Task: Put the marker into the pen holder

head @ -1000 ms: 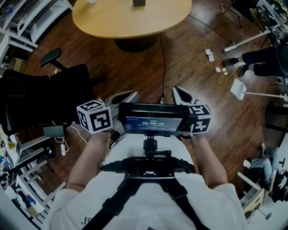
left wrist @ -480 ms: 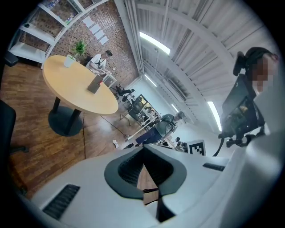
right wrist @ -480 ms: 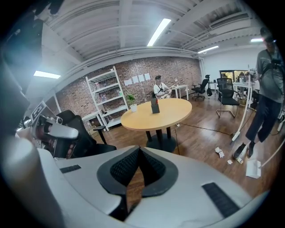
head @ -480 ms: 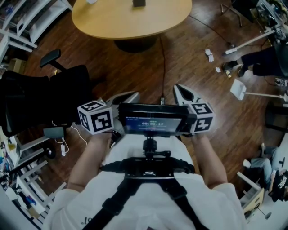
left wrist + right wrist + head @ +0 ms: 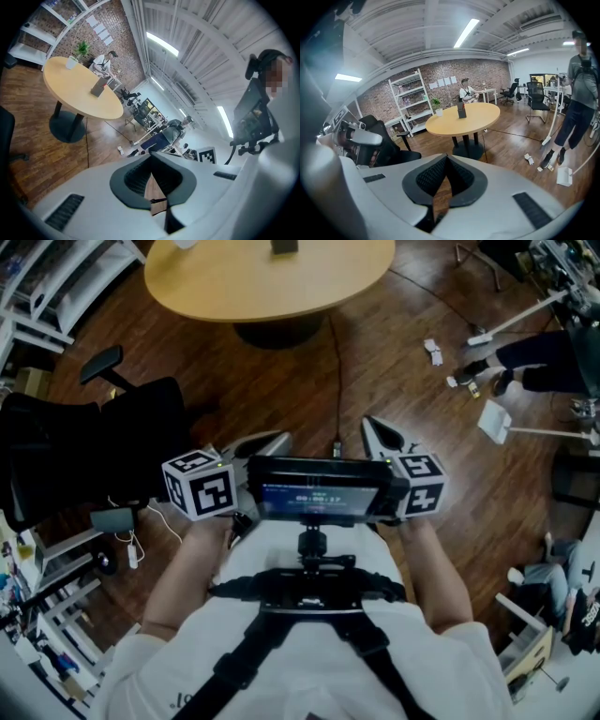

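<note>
Far across the wooden floor (image 5: 513, 125), on the round desk (image 5: 480, 117), a dark upright box (image 5: 461, 110) may be the pen holder; I see no marker. My left tongs (image 5: 151, 157) and right tongs (image 5: 446, 159) are closed together and empty, barely shifted this past second, so the desk remains well out of reach.

The left gripper (image 5: 151, 160) is showing a smooth white plastic shell and matt black ribbed pads (image 5: 134, 178). Beyond its claw, the round pale wooden table top (image 5: 79, 89) is looking smooth and matt, and the dark wood plank floor (image 5: 28, 154) is gleaming faintly.
</note>
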A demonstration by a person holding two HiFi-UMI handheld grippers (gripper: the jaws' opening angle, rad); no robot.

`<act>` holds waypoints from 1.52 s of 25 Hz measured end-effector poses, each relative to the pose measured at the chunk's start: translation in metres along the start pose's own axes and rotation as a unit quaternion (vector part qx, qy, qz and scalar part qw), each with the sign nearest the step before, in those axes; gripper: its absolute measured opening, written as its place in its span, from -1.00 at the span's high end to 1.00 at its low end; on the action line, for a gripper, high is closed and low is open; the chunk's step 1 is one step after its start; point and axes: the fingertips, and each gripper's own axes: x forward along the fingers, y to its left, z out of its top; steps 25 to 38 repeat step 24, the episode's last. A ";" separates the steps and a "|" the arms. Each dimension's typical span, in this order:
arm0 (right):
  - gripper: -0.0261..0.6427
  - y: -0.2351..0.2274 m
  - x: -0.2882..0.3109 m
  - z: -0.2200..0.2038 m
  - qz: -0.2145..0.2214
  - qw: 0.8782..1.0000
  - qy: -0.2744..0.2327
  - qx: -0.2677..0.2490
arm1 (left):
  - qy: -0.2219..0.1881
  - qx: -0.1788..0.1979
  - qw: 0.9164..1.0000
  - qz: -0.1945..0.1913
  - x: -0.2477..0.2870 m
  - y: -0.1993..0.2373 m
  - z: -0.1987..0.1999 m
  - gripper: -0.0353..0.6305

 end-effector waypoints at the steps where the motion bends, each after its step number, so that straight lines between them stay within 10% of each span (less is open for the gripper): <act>1: 0.90 -0.001 0.001 -0.001 0.001 1.000 -0.001 -0.002 | 0.001 0.001 1.000 0.000 -0.001 0.000 0.000 0.92; 38: 0.90 -0.005 0.000 -0.010 0.000 1.000 0.009 0.004 | 0.007 0.002 1.000 -0.005 0.004 -0.001 -0.002 0.92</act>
